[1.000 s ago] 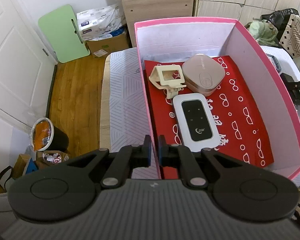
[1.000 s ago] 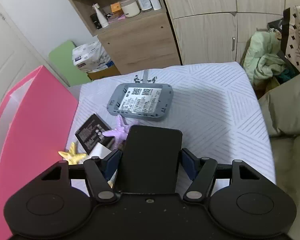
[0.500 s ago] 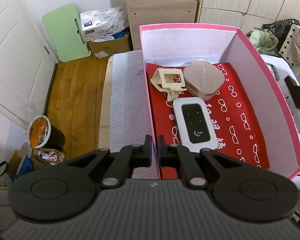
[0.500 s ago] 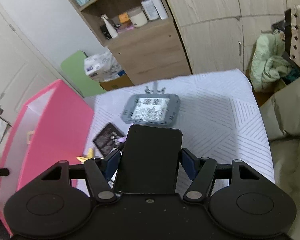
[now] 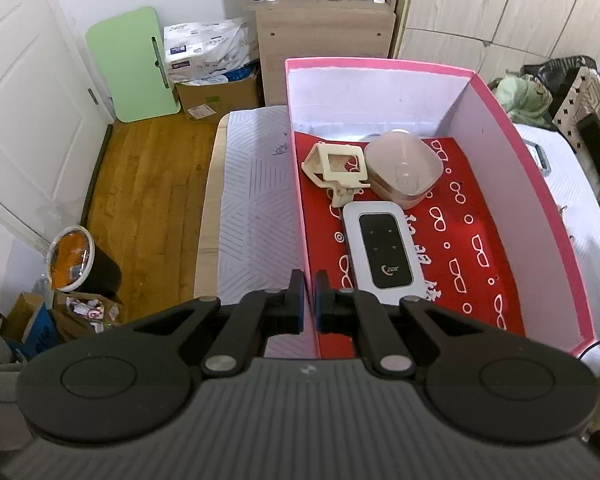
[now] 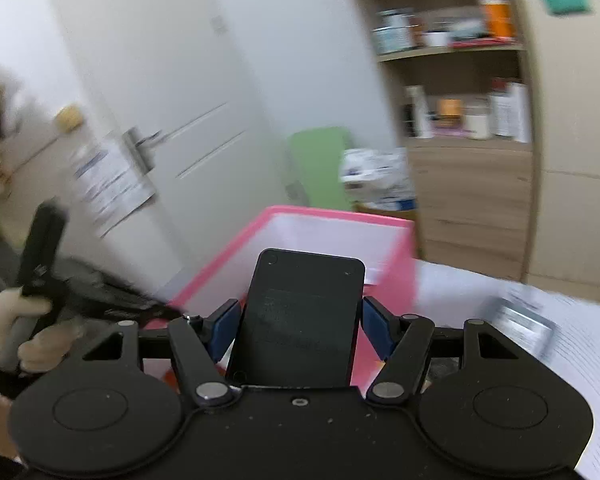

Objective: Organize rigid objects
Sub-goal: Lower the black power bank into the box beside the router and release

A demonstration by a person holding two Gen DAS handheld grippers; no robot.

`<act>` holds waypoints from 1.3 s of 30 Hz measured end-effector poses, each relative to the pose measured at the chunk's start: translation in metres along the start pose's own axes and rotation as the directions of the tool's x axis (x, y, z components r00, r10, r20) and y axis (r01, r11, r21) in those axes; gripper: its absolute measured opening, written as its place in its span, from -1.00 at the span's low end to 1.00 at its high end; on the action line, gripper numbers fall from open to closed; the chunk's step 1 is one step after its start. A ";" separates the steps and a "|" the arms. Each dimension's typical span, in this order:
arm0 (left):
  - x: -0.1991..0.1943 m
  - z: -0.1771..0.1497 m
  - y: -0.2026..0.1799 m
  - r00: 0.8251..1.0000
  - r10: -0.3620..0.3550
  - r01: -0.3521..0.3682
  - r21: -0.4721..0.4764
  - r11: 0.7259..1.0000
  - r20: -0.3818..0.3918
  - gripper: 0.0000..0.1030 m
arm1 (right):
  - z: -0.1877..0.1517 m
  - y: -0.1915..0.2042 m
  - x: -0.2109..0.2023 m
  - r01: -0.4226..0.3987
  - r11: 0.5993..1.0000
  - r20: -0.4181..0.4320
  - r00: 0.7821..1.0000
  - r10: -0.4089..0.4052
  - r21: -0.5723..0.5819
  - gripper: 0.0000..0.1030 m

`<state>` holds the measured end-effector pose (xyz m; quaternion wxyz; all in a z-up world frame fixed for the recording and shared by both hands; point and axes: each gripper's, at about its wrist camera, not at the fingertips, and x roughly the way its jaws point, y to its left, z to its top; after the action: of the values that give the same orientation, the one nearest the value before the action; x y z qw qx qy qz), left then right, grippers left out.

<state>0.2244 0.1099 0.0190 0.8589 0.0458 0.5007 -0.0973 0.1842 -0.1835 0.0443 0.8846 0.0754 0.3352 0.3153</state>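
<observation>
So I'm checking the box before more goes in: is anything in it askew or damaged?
Nothing looks damaged. In the pink box, the cream frame lies at a slant, touching the round pink case. The white device lies flat below them.

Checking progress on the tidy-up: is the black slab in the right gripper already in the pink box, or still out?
Still out. The black slab sits clamped between the right gripper jaws, held in front of the pink box.

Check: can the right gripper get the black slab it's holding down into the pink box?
Probably yes. The right gripper holds the black slab facing the pink box, whose top is open; red floor right of the white device is bare.
</observation>
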 end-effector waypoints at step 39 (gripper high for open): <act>-0.002 -0.002 -0.003 1.000 0.007 -0.007 0.017 1.000 0.018 -0.90 | 0.009 0.037 0.053 -0.078 0.775 -0.129 0.992 -0.005 -0.627 0.46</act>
<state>0.2212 0.1078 0.0197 0.8634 0.0539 0.4918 -0.0990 0.2015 -0.1214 0.0348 0.8299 -0.2382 0.2629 0.4305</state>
